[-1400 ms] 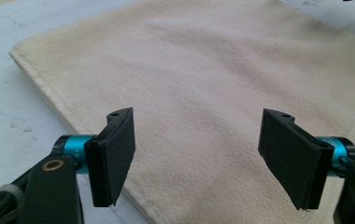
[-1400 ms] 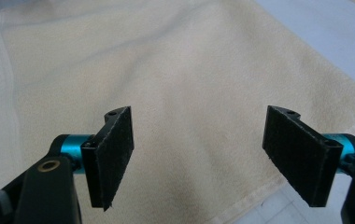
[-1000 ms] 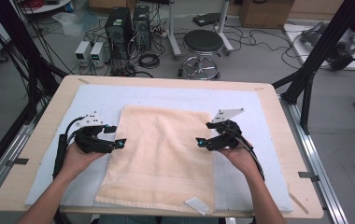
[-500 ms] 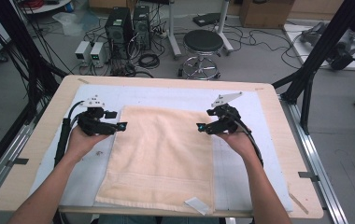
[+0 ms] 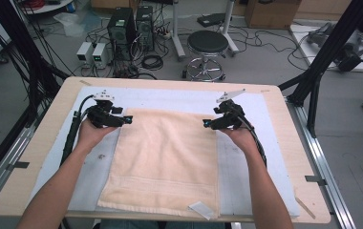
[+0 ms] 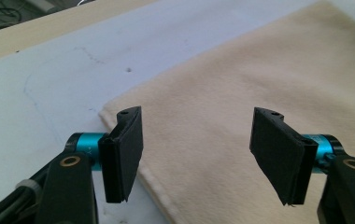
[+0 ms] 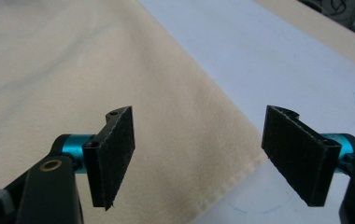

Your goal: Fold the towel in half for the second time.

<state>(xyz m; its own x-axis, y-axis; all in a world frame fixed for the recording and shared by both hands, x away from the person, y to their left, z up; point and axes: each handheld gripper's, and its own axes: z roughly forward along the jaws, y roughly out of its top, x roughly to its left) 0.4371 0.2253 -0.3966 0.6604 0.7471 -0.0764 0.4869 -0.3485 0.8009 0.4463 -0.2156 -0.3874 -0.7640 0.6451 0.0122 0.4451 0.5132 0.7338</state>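
A beige towel (image 5: 165, 157) lies flat on a pale mat (image 5: 265, 157). My left gripper (image 5: 127, 120) hovers at the towel's far left corner, pointing inward. In the left gripper view the corner of the towel (image 6: 241, 93) lies under the open left gripper (image 6: 196, 156); its jaws have just been closing a little, with nothing pressed between the pads. My right gripper (image 5: 207, 124) sits at the far right corner, also pointing inward. In the right gripper view the hemmed edge of the towel (image 7: 96, 70) runs beneath the open right gripper (image 7: 199, 156).
The mat covers most of a wooden table (image 5: 41, 157). A small white tag (image 5: 201, 209) lies at the towel's near edge. Beyond the table's far edge stand a stool (image 5: 208, 45), computer boxes and cables on the floor.
Both hands have slid away from the person along the towel's side edges, from its middle to its far corners. The towel itself has not moved.
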